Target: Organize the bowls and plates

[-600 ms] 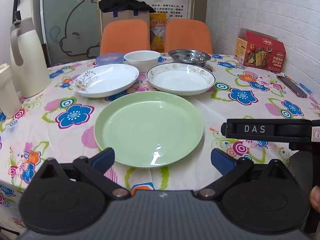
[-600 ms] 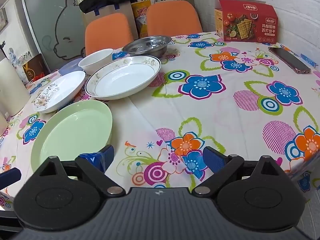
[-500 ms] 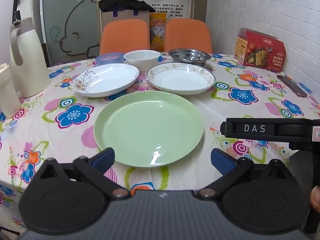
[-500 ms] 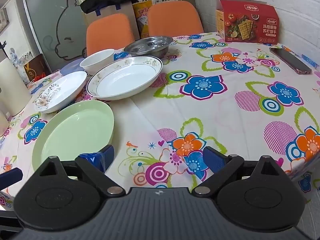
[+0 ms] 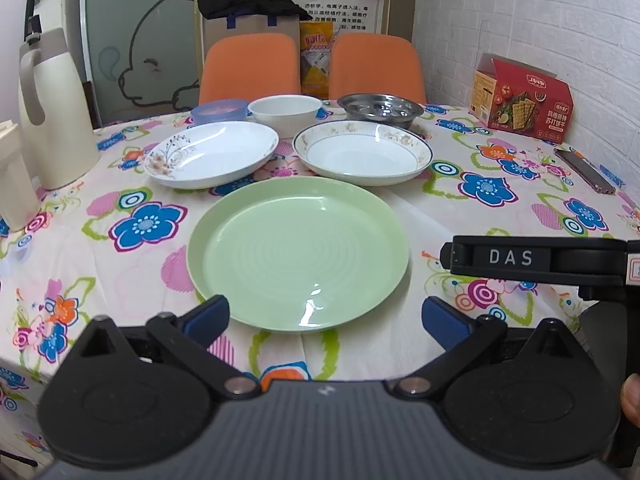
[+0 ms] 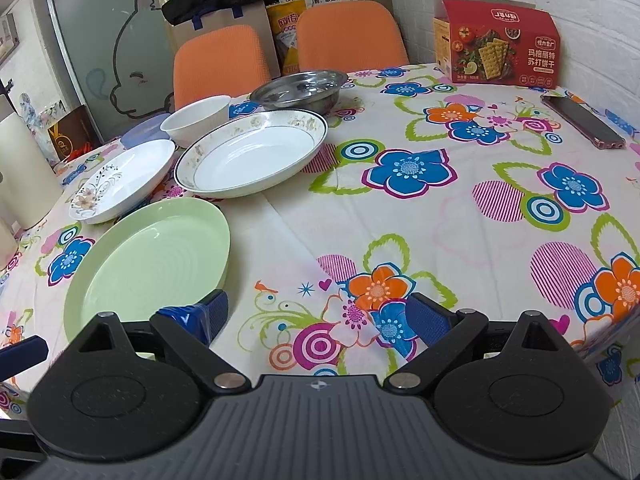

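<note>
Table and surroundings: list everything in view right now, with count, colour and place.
Green plate: 1, pale green, nearest the tools.
White plates: 2; flower-print one rear left, gold-rimmed one rear right.
White bowl: 1, behind the plates.
Metal bowl: 1, silver, far right of the row.
Plastic bowl: 1, bluish, far left of the row.
Jug: 1, cream, left edge.
Cracker box: 1, red, by the wall.
Phone: 1, dark, right side.
Chairs: 2, orange, behind the table.
Left tool: open, empty.
Right tool: open, empty.
</note>
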Action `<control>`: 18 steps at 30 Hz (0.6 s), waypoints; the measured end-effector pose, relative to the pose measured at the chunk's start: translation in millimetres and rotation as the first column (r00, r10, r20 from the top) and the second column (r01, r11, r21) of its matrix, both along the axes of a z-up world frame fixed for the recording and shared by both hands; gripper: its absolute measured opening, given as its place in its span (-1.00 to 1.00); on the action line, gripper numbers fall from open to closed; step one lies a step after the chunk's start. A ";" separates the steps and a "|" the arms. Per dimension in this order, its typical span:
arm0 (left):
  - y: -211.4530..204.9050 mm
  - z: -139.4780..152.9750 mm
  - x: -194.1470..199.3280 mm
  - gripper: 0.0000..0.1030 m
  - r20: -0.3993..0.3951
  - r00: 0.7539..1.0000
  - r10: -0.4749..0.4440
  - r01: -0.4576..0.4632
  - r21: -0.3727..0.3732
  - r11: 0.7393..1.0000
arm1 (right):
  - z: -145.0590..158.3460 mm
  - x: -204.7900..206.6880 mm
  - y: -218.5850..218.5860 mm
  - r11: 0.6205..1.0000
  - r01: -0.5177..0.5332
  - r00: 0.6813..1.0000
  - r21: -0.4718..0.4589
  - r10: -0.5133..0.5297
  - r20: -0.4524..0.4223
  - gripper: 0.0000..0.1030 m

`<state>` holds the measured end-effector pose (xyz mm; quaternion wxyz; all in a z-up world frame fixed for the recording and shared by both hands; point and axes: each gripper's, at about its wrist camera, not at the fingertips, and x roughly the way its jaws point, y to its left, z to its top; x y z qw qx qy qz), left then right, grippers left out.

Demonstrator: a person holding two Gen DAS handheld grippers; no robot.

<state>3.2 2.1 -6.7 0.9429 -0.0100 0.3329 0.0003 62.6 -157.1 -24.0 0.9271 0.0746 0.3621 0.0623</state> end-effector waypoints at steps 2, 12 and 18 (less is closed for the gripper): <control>-0.2 0.0 0.1 0.97 0.000 1.000 0.001 -0.001 0.001 1.000 | 0.0 -0.3 0.9 1.000 -0.002 1.000 -0.001 0.002 0.001 0.61; -0.3 -1.7 -0.4 0.97 -0.004 1.000 0.000 0.000 0.000 1.000 | -1.3 0.0 4.1 1.000 -0.006 1.000 -0.006 0.006 -0.003 0.61; 0.2 -2.8 0.1 0.97 -0.008 1.000 0.000 0.000 -0.003 1.000 | -0.9 -0.3 4.6 1.000 -0.006 1.000 -0.005 0.006 -0.002 0.61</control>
